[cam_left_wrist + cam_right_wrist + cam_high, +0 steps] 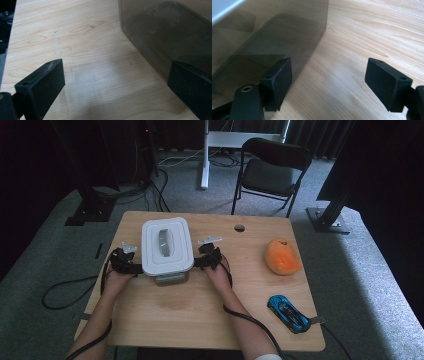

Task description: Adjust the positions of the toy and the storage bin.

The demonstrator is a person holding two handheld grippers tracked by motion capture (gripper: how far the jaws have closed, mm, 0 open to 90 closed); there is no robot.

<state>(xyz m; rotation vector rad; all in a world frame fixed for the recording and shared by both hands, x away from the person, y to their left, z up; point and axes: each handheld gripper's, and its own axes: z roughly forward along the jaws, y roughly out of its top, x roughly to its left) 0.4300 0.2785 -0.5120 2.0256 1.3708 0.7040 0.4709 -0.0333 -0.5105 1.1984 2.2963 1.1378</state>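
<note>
A: Where is the translucent grey plastic box with the white lid (167, 245)?

B: On the light wooden table (200, 315), toward its far left part, upright, lid on. The left gripper (131, 266) sits just beside its left wall, the right gripper (203, 261) just beside its right wall.

A: Are the tongs holding it?

B: No. In the left gripper view both black jaws stand wide apart over bare wood, the box wall (165, 37) beside one jaw. The right gripper's jaws are spread too, nothing between them.

A: Anything else?

B: An orange plush toy (282, 256) and a blue toy car (288, 313) lie well apart to the right.
</note>
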